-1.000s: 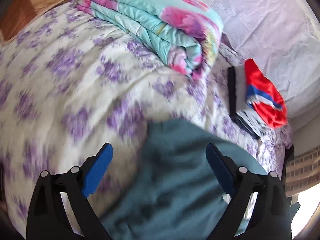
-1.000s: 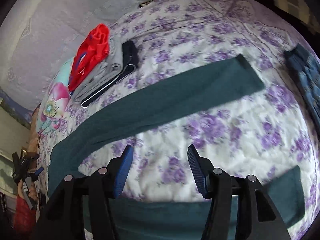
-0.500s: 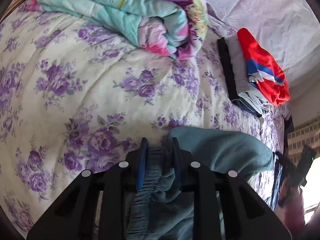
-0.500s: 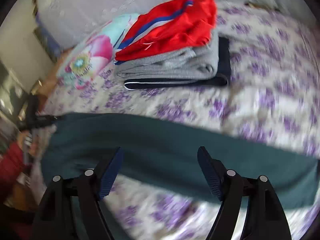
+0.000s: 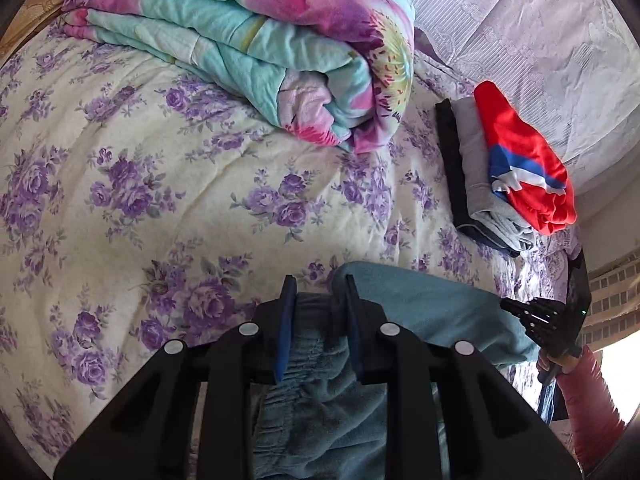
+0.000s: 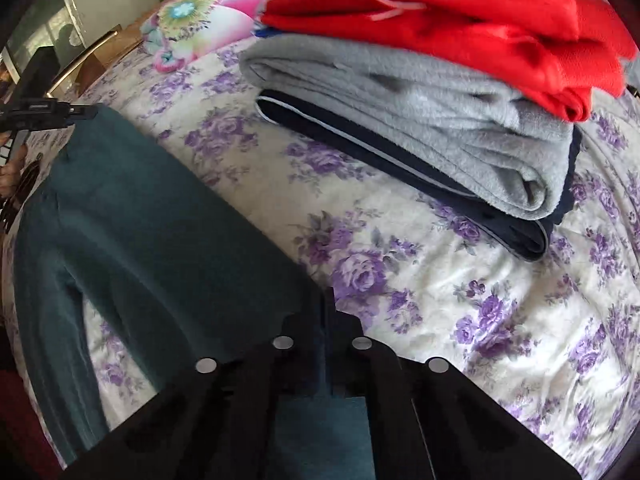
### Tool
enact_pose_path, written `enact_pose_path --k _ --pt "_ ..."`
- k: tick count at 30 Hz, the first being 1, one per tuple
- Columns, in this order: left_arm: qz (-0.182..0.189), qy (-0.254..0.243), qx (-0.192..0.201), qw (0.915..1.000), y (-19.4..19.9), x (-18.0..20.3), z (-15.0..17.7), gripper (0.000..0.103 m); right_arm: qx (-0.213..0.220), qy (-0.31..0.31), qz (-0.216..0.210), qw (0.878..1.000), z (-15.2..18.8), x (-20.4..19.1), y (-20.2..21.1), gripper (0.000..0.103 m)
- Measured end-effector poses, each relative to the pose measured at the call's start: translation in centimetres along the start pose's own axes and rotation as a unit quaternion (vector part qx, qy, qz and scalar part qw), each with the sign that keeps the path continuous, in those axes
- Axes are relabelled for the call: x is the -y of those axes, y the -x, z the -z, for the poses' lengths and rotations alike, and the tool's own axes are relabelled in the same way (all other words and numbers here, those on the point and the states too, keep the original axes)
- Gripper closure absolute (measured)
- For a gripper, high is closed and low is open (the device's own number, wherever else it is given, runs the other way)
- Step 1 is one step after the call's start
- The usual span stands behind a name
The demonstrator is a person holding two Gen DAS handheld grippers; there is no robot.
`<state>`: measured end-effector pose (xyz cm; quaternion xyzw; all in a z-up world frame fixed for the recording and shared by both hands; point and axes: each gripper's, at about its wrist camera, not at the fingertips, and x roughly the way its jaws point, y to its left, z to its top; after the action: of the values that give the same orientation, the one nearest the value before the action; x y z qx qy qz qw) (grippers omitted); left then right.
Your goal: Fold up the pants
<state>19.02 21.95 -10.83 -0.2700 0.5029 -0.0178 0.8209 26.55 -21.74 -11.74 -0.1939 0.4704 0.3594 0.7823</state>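
Note:
The teal fleece pants (image 5: 432, 304) lie on a bed with a purple-flowered cover (image 5: 168, 184). My left gripper (image 5: 316, 292) is shut on the gathered elastic waistband of the pants at the bottom of the left wrist view. In the right wrist view the pants (image 6: 152, 224) stretch from the lower middle up to the left. My right gripper (image 6: 326, 304) is shut on the edge of the pants. The other gripper shows at the far end of the cloth in each view, at the right (image 5: 548, 320) and at the upper left (image 6: 44, 114).
A rolled turquoise and pink quilt (image 5: 256, 40) lies at the head of the bed. A stack of folded clothes, red (image 6: 480, 12) on grey (image 6: 420, 112) on dark navy (image 6: 400, 164), sits just beyond my right gripper. It also shows in the left wrist view (image 5: 520, 168).
Both grippers went from open to shut on the pants. The left closed on the waistband first; the right moved toward the clothes stack and closed on the pants' edge.

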Motion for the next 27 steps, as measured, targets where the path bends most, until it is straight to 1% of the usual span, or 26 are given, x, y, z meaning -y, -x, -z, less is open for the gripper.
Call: enact_pose_path --k 4,8,11,13,15,17,18,19,20,21,22,24,25,27 --pt "0.015 0.005 0.014 0.9998 1.4 0.3 0.4 0.081 0.051 -0.015 -0.002 0.999 1.8 -2.4 6.0 0.101" --pt "0.035 0.005 0.034 0.9988 4.1 0.5 2.0 0.081 0.076 -0.013 0.000 0.997 5.3 -6.9 10.6 0.101" --pt "0.052 0.014 0.045 0.9975 6.3 0.2 4.1 0.081 0.083 -0.022 -0.006 0.996 8.4 -10.5 12.6 0.101" --pt "0.058 0.028 0.051 0.9966 7.7 -0.4 6.1 0.081 0.082 -0.035 -0.015 0.996 10.7 -12.9 13.1 0.101" --pt "0.068 0.047 0.053 0.9952 8.7 -1.5 8.2 0.081 0.073 -0.052 -0.033 0.995 12.8 -14.8 13.0 0.101" --pt "0.073 0.071 0.047 0.9937 9.2 -3.0 10.7 0.079 0.053 -0.062 -0.043 0.996 14.8 -16.6 12.1 0.101" --pt "0.069 0.081 0.041 0.9935 9.2 -3.7 11.9 0.070 0.044 -0.065 -0.044 0.996 15.7 -17.3 11.7 0.101" --pt "0.055 0.097 0.035 0.9931 9.1 -4.5 13.1 0.056 0.035 -0.070 -0.046 0.996 16.6 -17.8 11.2 0.101" --pt "0.048 0.113 0.032 0.9919 9.1 -5.1 14.1 0.050 0.029 -0.076 -0.047 0.996 17.2 -18.2 10.8 0.101" --pt "0.050 0.132 0.031 0.9895 9.2 -5.7 14.9 0.047 0.027 -0.083 -0.047 0.995 17.6 -18.4 10.5 0.101" --pt "0.068 0.158 0.034 0.9845 9.5 -6.5 15.8 0.047 0.027 -0.091 -0.047 0.994 18.0 -18.6 10.3 0.101" --pt "0.106 0.195 0.040 0.9742 10.1 -6.9 17.0 0.046 0.035 -0.100 -0.047 0.993 18.0 -18.6 10.7 0.101" --pt "0.116 0.200 0.040 0.9722 10.3 -6.8 17.3 0.044 0.040 -0.103 -0.047 0.993 18.1 -18.7 10.9 0.101" --pt "0.124 0.199 0.033 0.9716 10.4 -6.0 17.9 0.042 0.049 -0.099 -0.043 0.993 17.8 -18.8 11.6 0.101"
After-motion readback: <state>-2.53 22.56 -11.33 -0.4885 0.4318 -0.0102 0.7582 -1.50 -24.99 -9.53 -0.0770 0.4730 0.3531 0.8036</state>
